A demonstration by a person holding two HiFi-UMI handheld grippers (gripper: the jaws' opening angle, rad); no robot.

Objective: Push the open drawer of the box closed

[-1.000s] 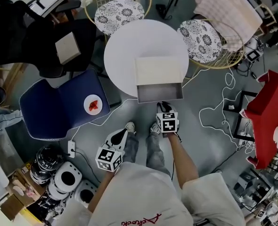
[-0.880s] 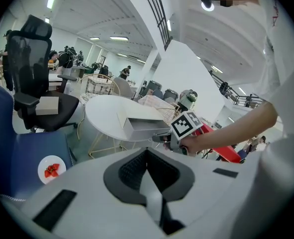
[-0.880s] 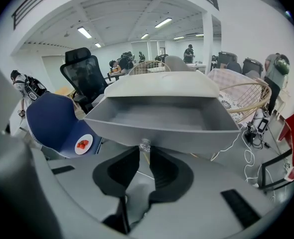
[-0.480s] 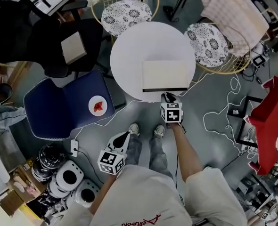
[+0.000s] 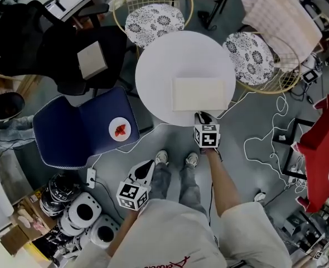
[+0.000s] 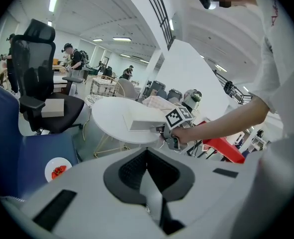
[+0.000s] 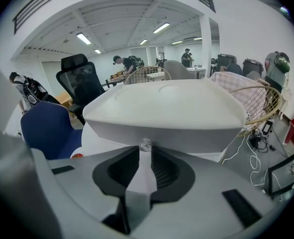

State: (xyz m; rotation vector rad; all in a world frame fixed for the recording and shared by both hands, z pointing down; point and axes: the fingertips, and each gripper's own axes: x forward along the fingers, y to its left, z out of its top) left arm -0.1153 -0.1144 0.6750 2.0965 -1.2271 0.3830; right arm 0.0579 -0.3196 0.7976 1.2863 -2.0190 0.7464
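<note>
A flat white box lies on the round white table, near its front edge, with its drawer pushed in flush. My right gripper is at the middle of the drawer front. In the right gripper view the box fills the middle, and a small clear knob sits between the tips of my right gripper, whose jaws stand narrow on it. My left gripper hangs low beside my legs, shut and empty. From the left gripper view the box and the right gripper show at a distance.
A blue chair with a plate of red food stands left of the table. Two patterned wire chairs stand behind it. Cables trail across the floor at right, beside a red stand. Helmets sit at lower left.
The drawer stood open a second ago and is now pushed in flush with the box. My right gripper moved forward with it to the table's edge. The left gripper stayed low.
</note>
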